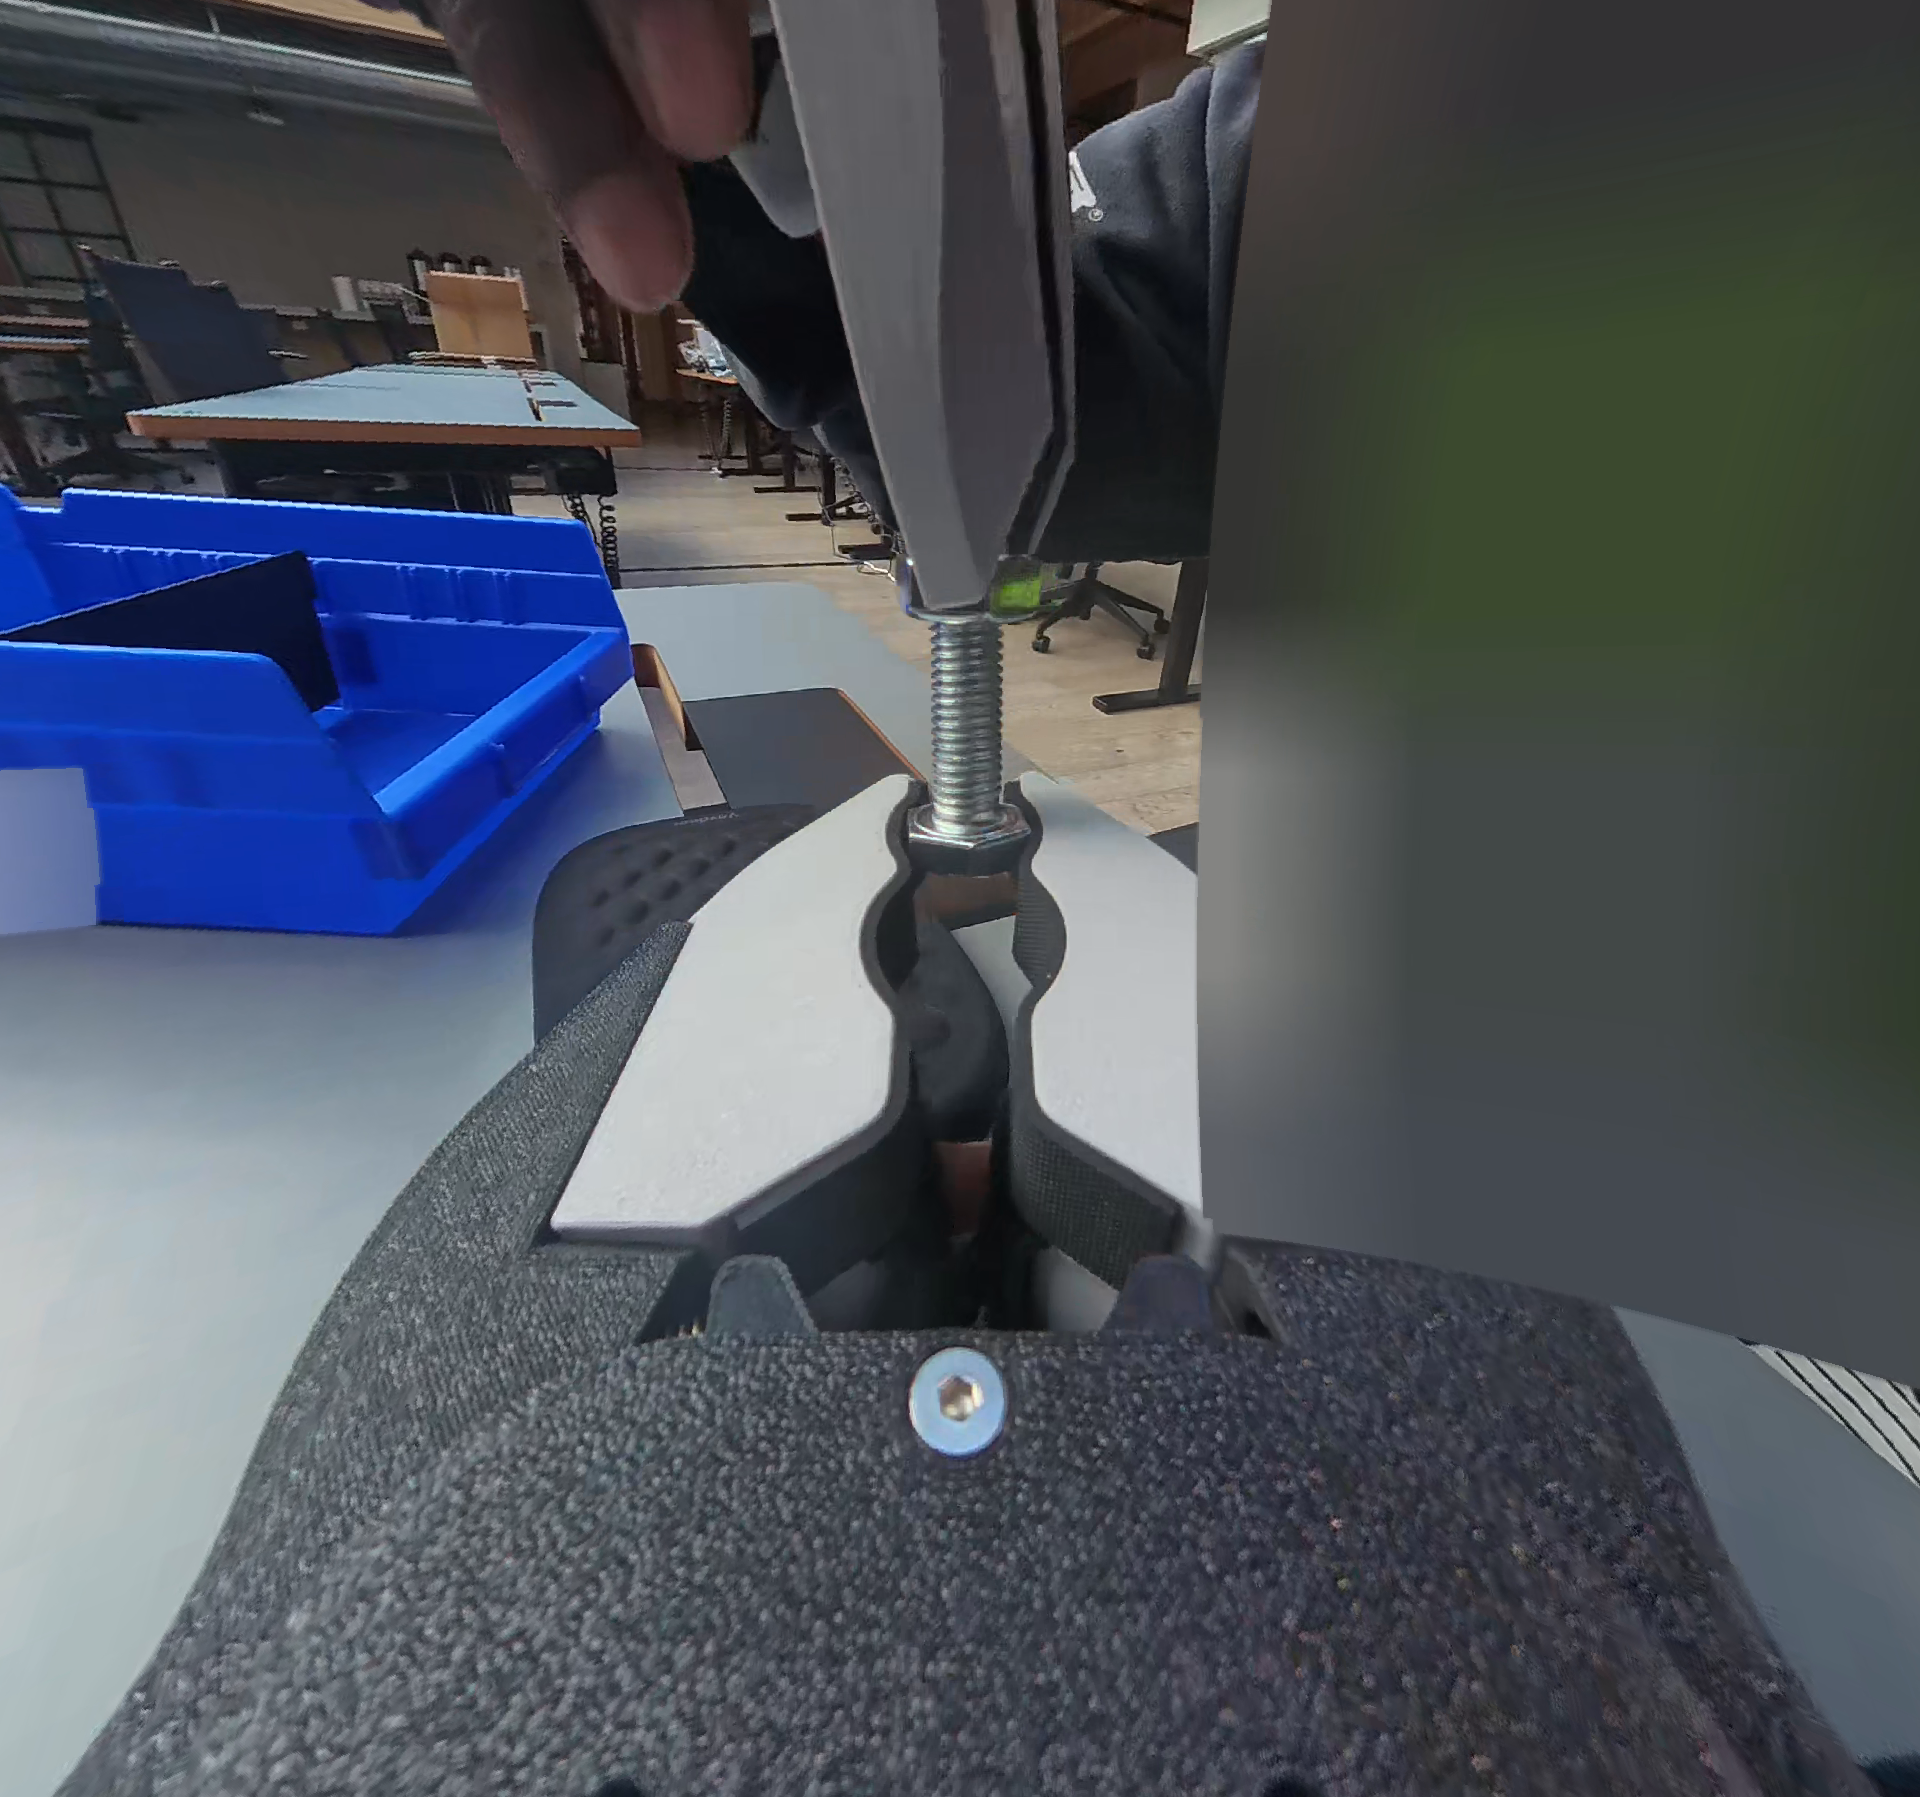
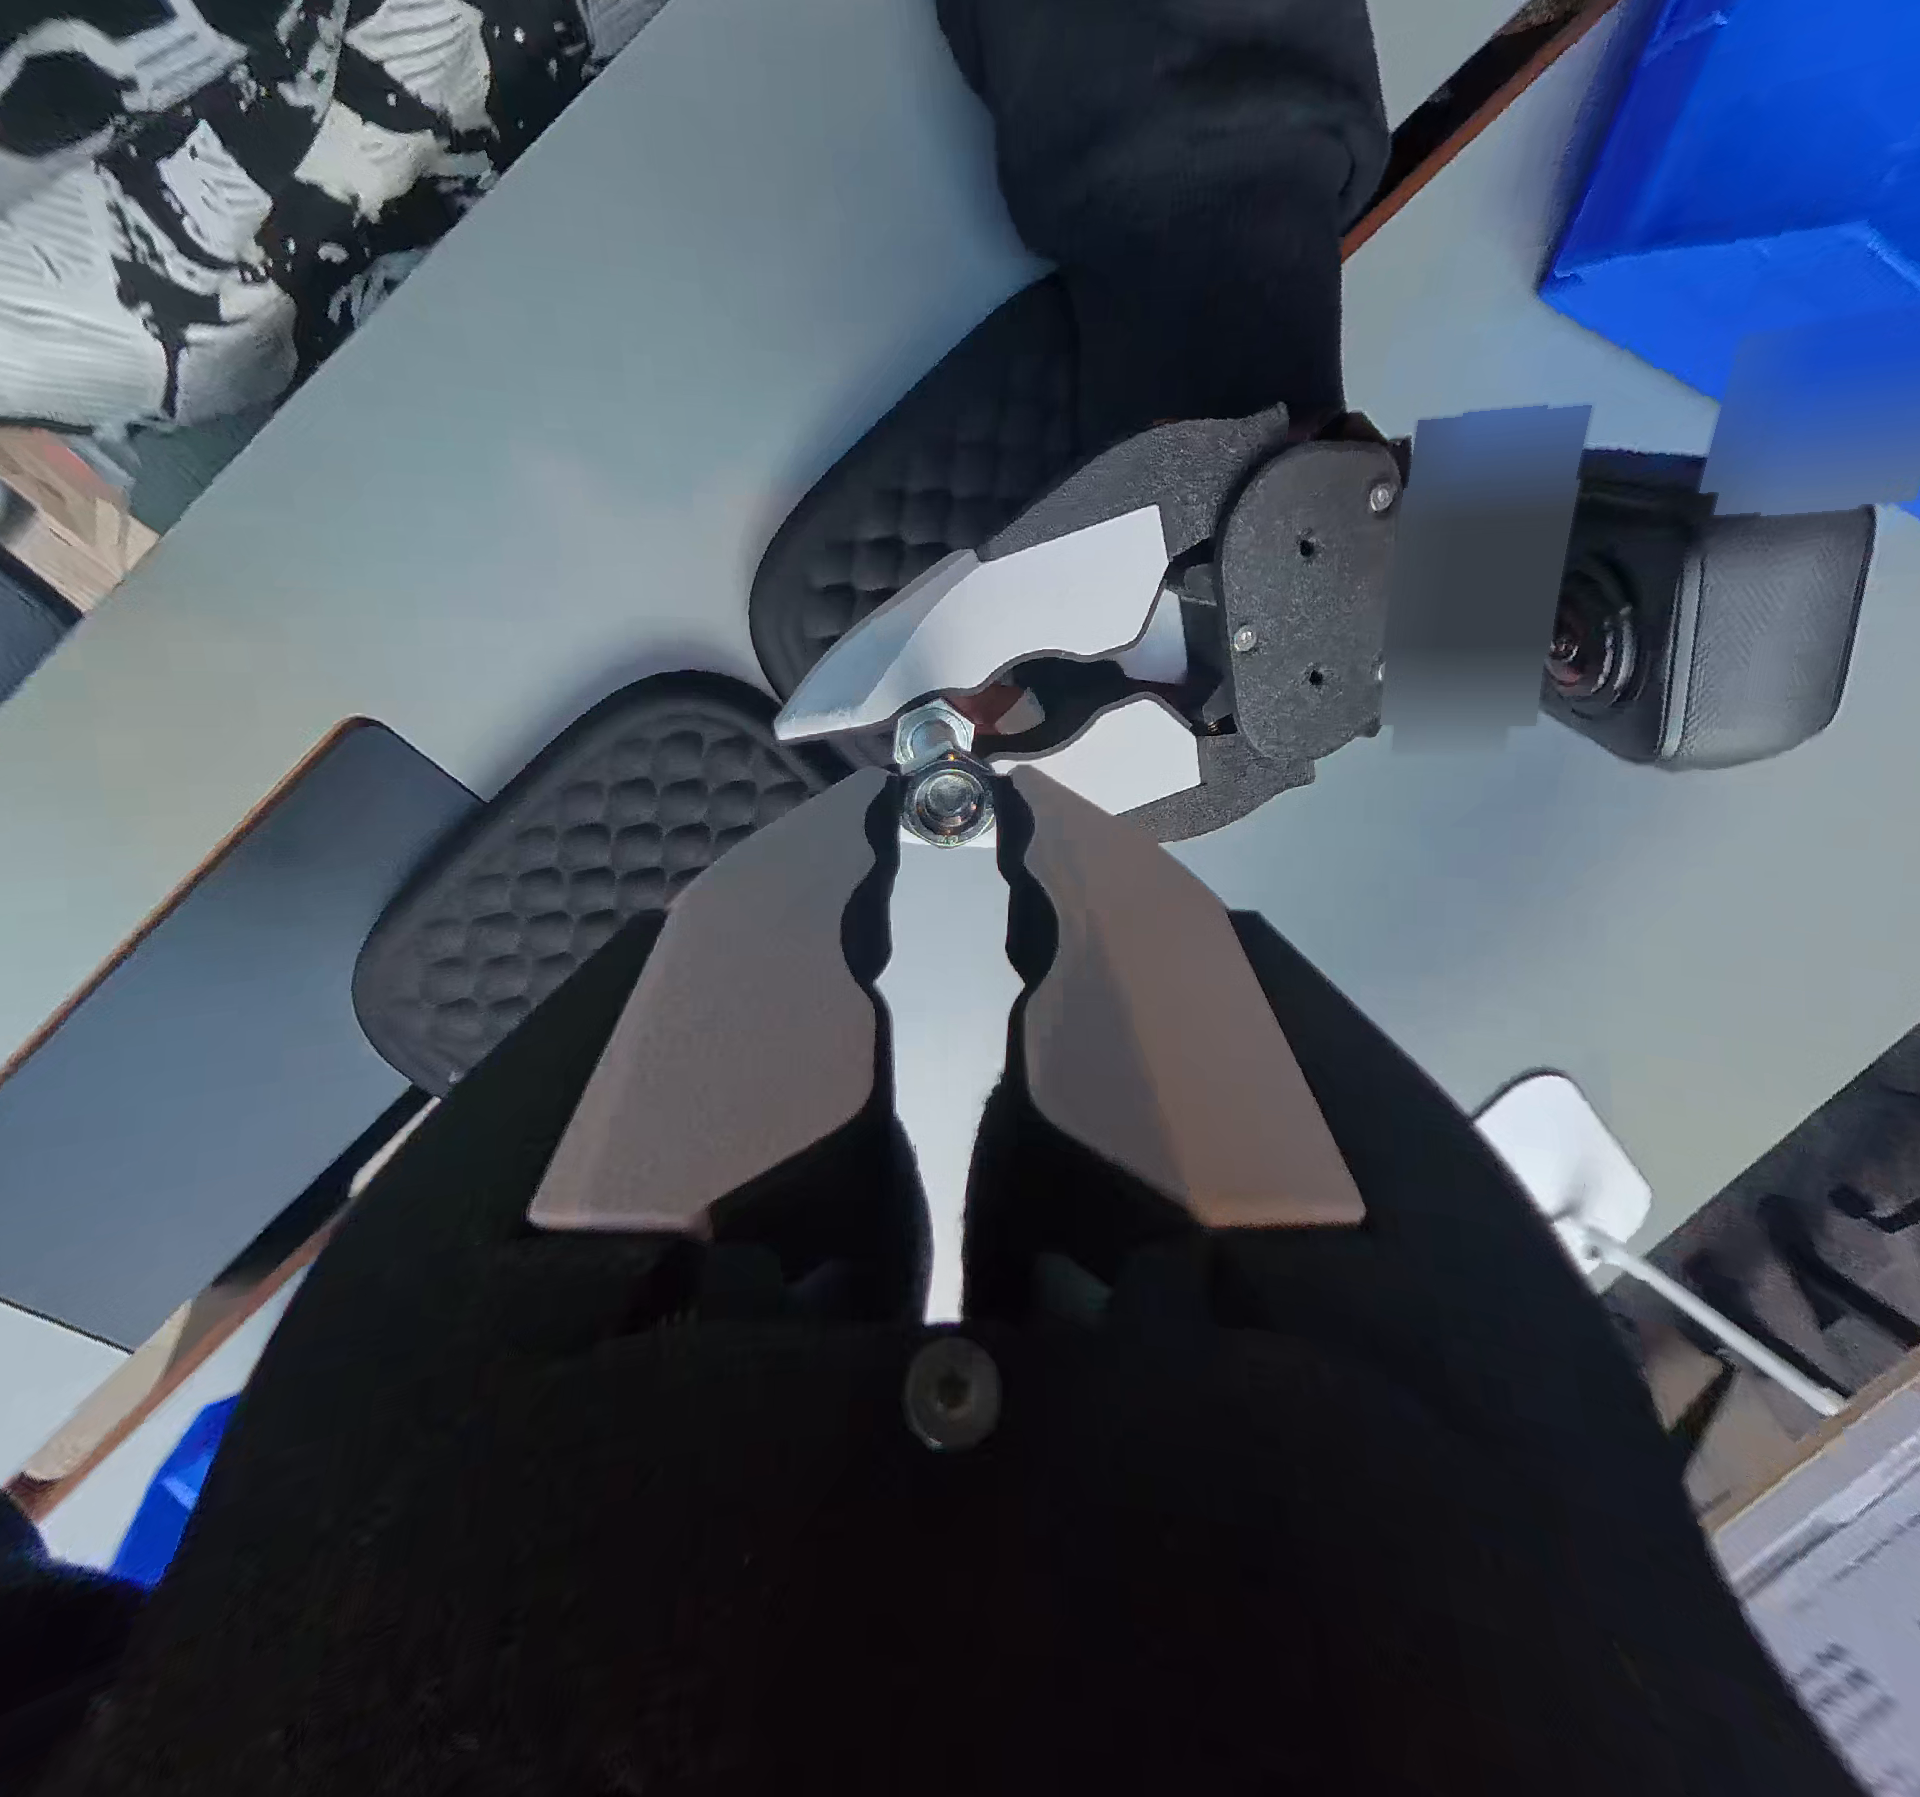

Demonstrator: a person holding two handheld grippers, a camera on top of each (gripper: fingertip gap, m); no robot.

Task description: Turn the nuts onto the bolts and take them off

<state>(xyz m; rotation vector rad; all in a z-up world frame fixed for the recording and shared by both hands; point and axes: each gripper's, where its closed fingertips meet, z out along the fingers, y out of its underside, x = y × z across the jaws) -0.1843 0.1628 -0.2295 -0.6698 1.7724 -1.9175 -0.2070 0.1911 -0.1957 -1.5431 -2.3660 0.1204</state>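
A silver bolt (image 1: 966,708) stands upright between the two grippers, above the grey table (image 1: 208,1124). My left gripper (image 1: 966,825) is shut on a hex nut (image 1: 966,841) threaded low on the bolt's shaft. My right gripper (image 1: 961,594) comes down from above and is shut on the bolt's top end. In the right wrist view, looking straight down, my right gripper (image 2: 945,797) clamps the bolt's head (image 2: 945,802). My left gripper (image 2: 935,745) reaches in from the right and holds the nut (image 2: 928,734) just behind it.
A blue plastic bin (image 1: 312,708) with a black divider sits on the table to the left; it also shows in the right wrist view (image 2: 1766,137). Two black padded rests (image 2: 592,864) lie under the grippers. A dark flat mat (image 2: 208,968) lies beside them. My right fingertips sit around 5 cm from my left ones.
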